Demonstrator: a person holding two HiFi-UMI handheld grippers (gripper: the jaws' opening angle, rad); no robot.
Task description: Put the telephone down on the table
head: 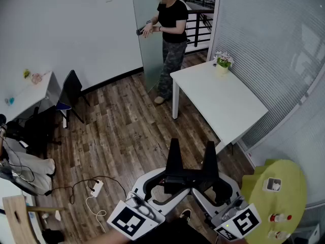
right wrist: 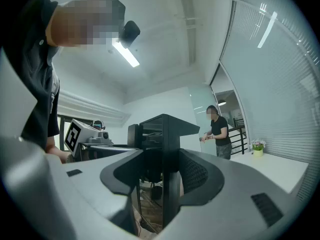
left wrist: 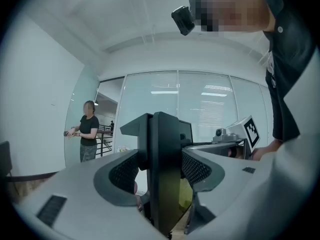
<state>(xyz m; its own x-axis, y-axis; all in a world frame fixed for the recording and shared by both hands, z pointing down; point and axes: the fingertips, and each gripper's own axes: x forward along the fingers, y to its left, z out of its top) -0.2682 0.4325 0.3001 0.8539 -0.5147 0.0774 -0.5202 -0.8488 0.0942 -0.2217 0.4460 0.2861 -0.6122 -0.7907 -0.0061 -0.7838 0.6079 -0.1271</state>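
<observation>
No telephone shows in any view. My left gripper (head: 174,142) and right gripper (head: 209,145) are held side by side, low in the head view, above the wooden floor. Both point level and away from me. Their black jaws stand upright and close together, and nothing lies between them. In the left gripper view the left gripper (left wrist: 161,124) fills the middle, with the right gripper's marker cube (left wrist: 250,130) beside it. In the right gripper view the right gripper (right wrist: 161,129) shows a narrow gap with floor and cable behind it. The white table (head: 231,113) stands ahead on the right.
A person (head: 170,34) stands by the glass door beyond the table. A flower pot (head: 222,65) sits on the table's far corner. A yellow-green round table (head: 289,187) holds small items at my right. A black chair (head: 71,90) and a power strip (head: 96,188) are on the left.
</observation>
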